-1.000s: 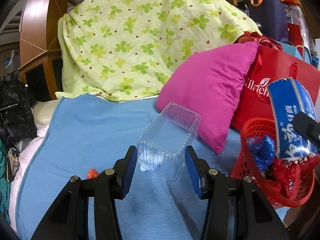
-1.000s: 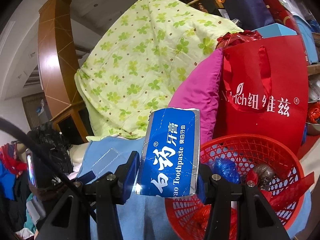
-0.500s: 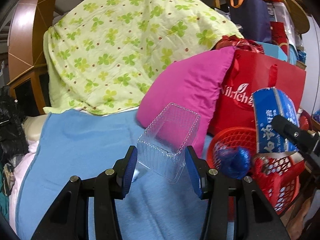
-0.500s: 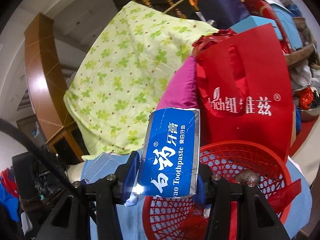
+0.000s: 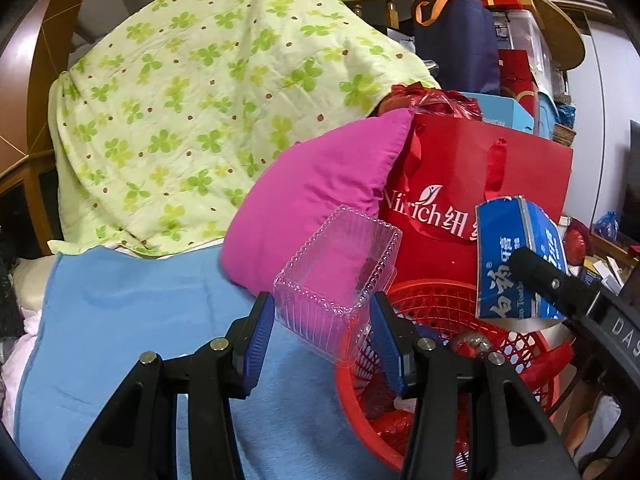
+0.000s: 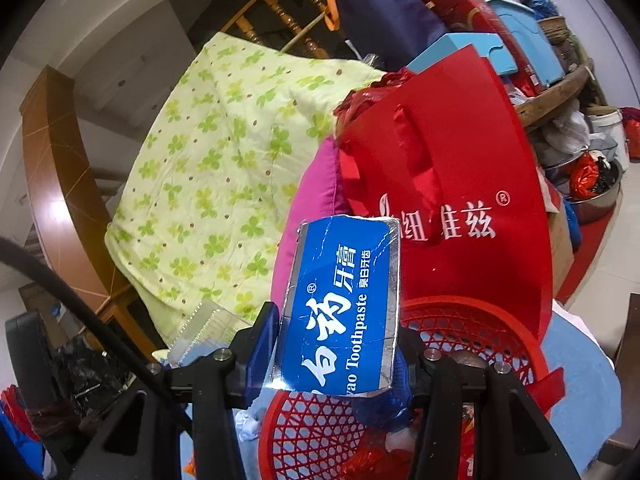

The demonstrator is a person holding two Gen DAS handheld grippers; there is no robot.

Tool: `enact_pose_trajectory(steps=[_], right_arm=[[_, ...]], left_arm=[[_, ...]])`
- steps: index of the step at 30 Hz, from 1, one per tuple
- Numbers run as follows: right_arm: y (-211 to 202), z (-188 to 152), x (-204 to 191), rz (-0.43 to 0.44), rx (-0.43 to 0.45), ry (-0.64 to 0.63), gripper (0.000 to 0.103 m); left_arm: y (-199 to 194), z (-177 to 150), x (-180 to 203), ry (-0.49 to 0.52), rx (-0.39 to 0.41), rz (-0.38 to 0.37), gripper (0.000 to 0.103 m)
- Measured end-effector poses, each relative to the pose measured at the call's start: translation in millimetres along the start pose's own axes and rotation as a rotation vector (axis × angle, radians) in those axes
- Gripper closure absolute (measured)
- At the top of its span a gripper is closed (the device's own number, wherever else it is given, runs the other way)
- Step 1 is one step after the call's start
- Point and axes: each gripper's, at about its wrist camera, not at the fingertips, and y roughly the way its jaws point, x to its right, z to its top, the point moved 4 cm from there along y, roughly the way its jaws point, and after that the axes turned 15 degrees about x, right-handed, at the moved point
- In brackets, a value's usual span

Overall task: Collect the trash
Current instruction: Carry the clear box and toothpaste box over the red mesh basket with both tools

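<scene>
A green clover-print quilt (image 5: 208, 92) is heaped at the back over a blue blanket (image 5: 120, 320) that covers the surface. A magenta pillow (image 5: 320, 200) leans against the quilt, and beside it stands a red paper bag (image 5: 480, 184) with white letters.

In front of the bag, on the blanket, sits a red plastic basket (image 5: 452, 300) with a mesh wall. It already holds some crumpled wrappers, red and blue.

The right gripper (image 6: 340, 348) is closed on a blue toothpaste box (image 6: 344, 304), with a pad pressed on each narrow side. The box stands upright, its long axis is vertical and its torn top end points up. It hangs over the near rim of the basket. In the left wrist view the same box (image 5: 516, 264) is above the right part of the basket.

The left gripper (image 5: 324, 340) is closed about halfway on a clear plastic container (image 5: 340, 276), holding it by its two ribbed sides. The container is tilted, its open mouth faces up and away from the camera. It is at the left edge of the basket, partly over the blanket.
</scene>
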Motion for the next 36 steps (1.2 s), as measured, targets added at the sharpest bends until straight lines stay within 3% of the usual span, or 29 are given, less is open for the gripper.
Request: enact_pose_trajectory(steps=[16, 36], right_arm=[[-11, 4, 4, -0.031, 0.025, 0.037, 0.05], [-2, -1, 13, -0.079, -0.017, 0.054, 0.05]], left_arm=[[-2, -6, 13, -0.021, -0.044, -0.068, 0.052], [16, -23, 12, -0.087, -0.141, -0.135, 0.051]])
